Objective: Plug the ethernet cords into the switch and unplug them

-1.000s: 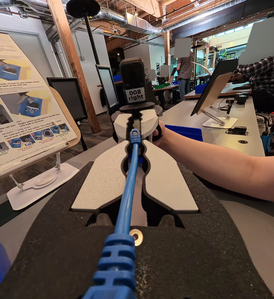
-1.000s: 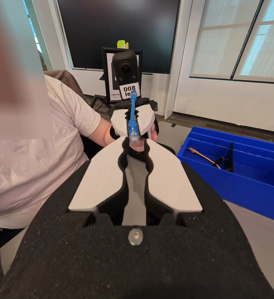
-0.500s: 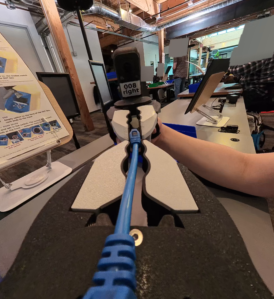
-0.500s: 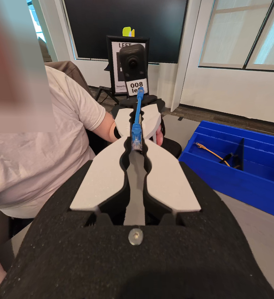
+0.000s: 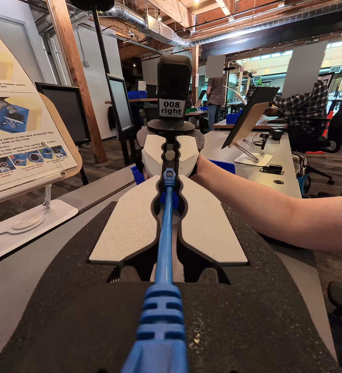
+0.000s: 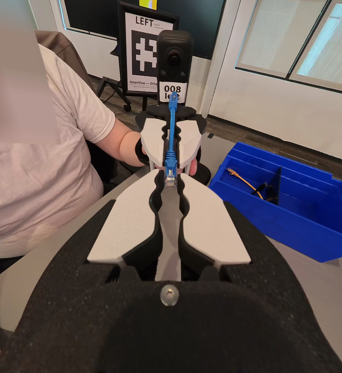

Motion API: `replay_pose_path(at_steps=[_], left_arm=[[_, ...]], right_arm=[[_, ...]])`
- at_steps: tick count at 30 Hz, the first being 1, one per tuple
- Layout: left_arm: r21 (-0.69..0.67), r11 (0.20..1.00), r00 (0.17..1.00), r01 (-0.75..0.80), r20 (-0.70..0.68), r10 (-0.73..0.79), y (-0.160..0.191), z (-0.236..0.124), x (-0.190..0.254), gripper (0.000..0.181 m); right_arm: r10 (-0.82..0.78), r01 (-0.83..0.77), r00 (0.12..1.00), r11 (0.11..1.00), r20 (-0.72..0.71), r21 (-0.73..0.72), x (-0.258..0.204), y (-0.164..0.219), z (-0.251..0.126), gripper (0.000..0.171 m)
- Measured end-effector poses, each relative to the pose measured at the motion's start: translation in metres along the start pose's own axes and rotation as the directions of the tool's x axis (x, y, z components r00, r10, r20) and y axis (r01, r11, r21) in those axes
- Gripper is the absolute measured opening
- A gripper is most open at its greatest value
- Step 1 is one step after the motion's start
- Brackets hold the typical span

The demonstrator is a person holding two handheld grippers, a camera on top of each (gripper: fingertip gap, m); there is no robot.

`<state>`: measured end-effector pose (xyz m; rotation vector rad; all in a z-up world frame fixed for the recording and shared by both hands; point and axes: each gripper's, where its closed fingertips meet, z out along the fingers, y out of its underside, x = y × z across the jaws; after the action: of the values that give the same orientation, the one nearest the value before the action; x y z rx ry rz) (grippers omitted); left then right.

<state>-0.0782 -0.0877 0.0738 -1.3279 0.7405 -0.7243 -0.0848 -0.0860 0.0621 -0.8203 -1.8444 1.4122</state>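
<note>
step: handoff of blue ethernet cord [image 5: 167, 218] | left tool [image 5: 168, 182] clamps it at centre frame | right tool [image 6: 169, 177] gaping around plug | next: I close right.

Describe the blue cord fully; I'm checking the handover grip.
The blue cord is a short, straight patch cable with ribbed blue boots and clear plugs at both ends. The left gripper is shut on its middle; one boot juts back toward that camera. The forward plug reaches between the tips of the right gripper, whose jaws stand apart around it, seemingly not yet clamping. It hangs in the air, unplugged.
</note>
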Motion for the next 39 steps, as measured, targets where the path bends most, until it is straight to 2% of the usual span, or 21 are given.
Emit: replay_pose_path(at_steps=[6,13,16,23,25,27,31,33,36,39], left_arm=[[-0.052,0.998,1.0,-0.023,0.005,0.023,0.007,0.001,0.0,0.012],[-0.038,0.999,0.999,-0.026,0.032,0.028,0.007,0.002,-0.003,0.017],[-0.037,0.999,1.0,-0.014,0.009,0.014,0.007,0.002,-0.001,0.011],[-0.044,0.996,0.996,-0.078,0.046,0.08,0.006,0.001,-0.003,0.011],[-0.042,0.993,0.99,-0.107,0.091,0.11,0.004,0.0,-0.008,0.011],[-0.047,0.993,0.984,-0.11,0.132,0.115,0.003,0.0,-0.016,0.011],[-0.065,0.995,0.956,-0.082,0.276,0.096,0.0,0.002,-0.051,0.011],[-0.098,0.989,0.905,-0.107,0.402,0.138,-0.003,0.001,-0.08,0.012],[-0.177,0.966,0.773,-0.188,0.58,0.257,-0.013,-0.003,-0.125,0.011],[-0.189,0.962,0.688,-0.195,0.673,0.272,-0.024,-0.005,-0.154,0.011]], right_arm=[[0.015,-0.015,1.0,1.0,0.007,-0.009,-0.001,0.001,-0.001,0.012],[0.018,-0.018,1.0,1.0,0.005,-0.023,-0.001,0.004,-0.002,0.012],[0.013,-0.013,1.0,1.0,0.0,-0.027,0.0,0.004,-0.001,0.012],[0.019,-0.019,1.0,1.0,-0.013,-0.013,0.002,0.003,0.0,0.012],[0.023,-0.023,0.998,1.0,-0.053,-0.005,0.008,0.001,-0.001,0.019],[0.036,-0.032,0.992,0.999,-0.117,0.028,0.018,-0.004,-0.007,0.039],[0.06,-0.048,0.962,0.998,-0.267,0.049,0.035,-0.014,-0.029,0.041],[0.077,-0.061,0.918,0.997,-0.388,0.053,0.048,-0.019,-0.046,0.039],[0.128,-0.106,0.853,0.992,-0.507,0.072,0.058,-0.025,-0.072,0.038],[0.136,-0.119,0.797,0.991,-0.589,0.069,0.062,-0.027,-0.093,0.038]])
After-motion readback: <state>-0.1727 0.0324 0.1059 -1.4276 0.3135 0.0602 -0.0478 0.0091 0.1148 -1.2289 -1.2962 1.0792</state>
